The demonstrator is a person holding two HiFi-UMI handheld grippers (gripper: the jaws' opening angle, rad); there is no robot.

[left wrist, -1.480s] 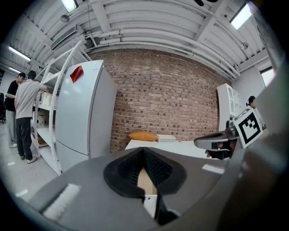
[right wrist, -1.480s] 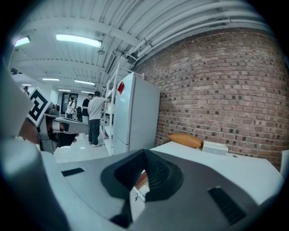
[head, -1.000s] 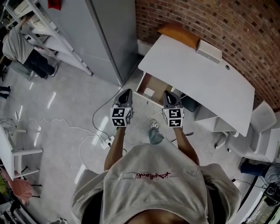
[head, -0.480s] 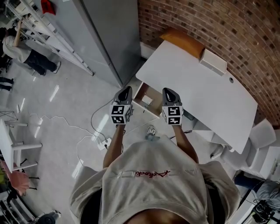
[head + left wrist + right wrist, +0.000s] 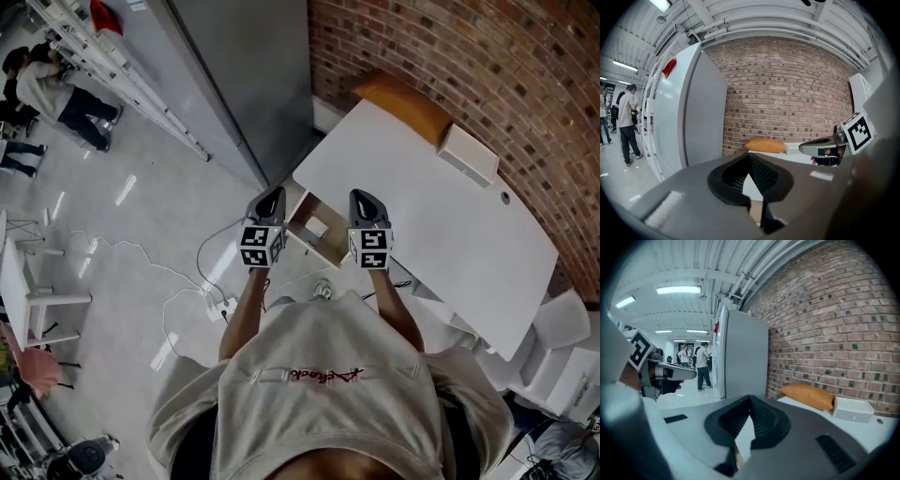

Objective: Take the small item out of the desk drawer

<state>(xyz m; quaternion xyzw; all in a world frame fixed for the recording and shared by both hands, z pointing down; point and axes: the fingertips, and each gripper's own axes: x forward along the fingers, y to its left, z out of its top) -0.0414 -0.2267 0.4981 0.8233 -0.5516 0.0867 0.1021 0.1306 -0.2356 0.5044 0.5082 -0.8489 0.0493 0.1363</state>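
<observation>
- Change from the earlier frames: the person has stepped toward the counter [image 5: 422,206]. The open drawer [image 5: 334,240], which lay ahead of the claws, now shows between them in the head view.
- Small item [image 5: 317,226]: a pale, flat piece lying on the drawer's wooden bottom, untouched and in plain view from above.
- Left claw [image 5: 270,199] and right claw [image 5: 365,199]: both are held level above the drawer front, one to each side. In each gripper view the jaws meet at the tips with nothing between them.
- Meaning for the task: the approach looks nearly complete. Judged from this, one claw must next open and dip into the drawer, since both now point over the counter, not down.
- On the counter: an orange cushion [image 5: 403,98] and a white box [image 5: 469,155] sit at the far edge against the brick wall [image 5: 487,56], well apart from the drawer.
- Surroundings: a grey cabinet [image 5: 244,75] stands to the left, and a white chair [image 5: 562,323] to the right.
- Possible obstacles: cables [image 5: 187,281] and a power strip [image 5: 223,307] lie on the floor near the person's feet. Nothing covers the drawer.
</observation>
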